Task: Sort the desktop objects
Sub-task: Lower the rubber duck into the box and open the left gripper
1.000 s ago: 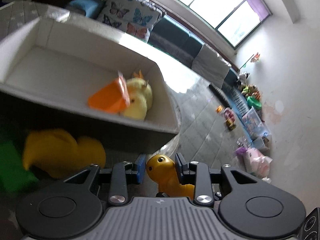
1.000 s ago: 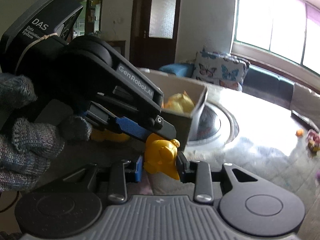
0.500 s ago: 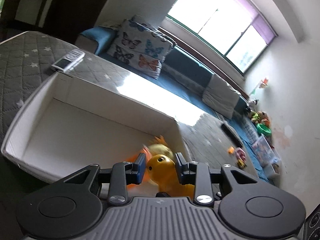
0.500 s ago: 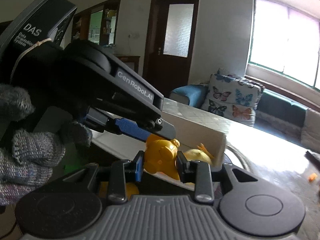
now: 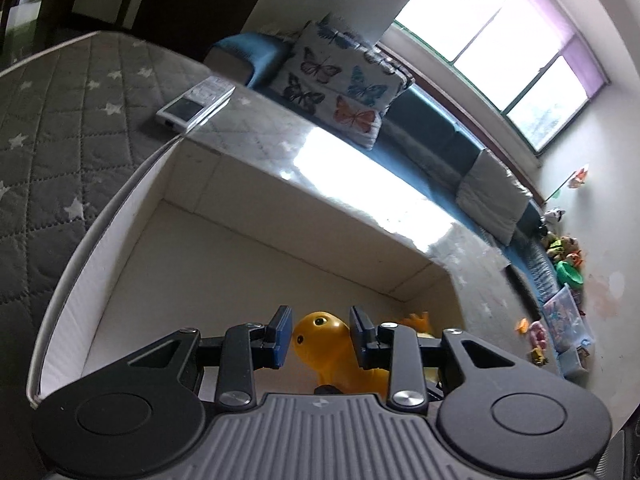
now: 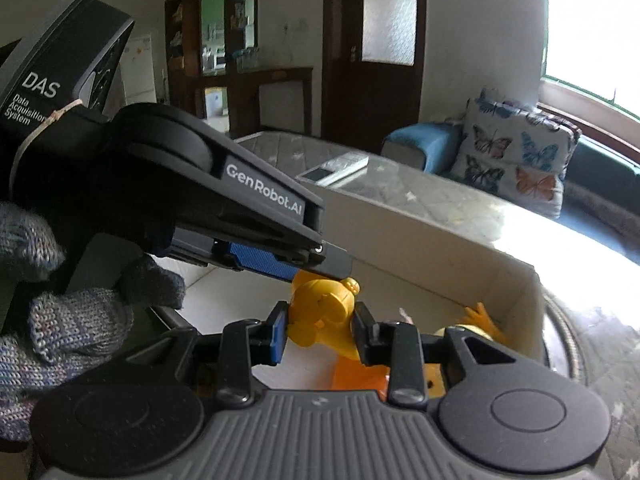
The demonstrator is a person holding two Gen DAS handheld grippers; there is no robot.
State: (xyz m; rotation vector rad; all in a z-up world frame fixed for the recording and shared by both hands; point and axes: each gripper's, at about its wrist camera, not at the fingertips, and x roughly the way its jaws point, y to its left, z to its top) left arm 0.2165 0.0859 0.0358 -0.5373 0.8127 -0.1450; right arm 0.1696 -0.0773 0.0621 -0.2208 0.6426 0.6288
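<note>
Left wrist view: left gripper (image 5: 320, 338) clamps a yellow toy duck (image 5: 326, 344) above the white box (image 5: 120, 216), near its right end. Right gripper (image 6: 320, 330) grips a 2nd yellow toy (image 6: 320, 312), also over the box interior. Best lower both w/o tilting, clear of the duck (image 6: 476, 320) already inside, then release.
</note>
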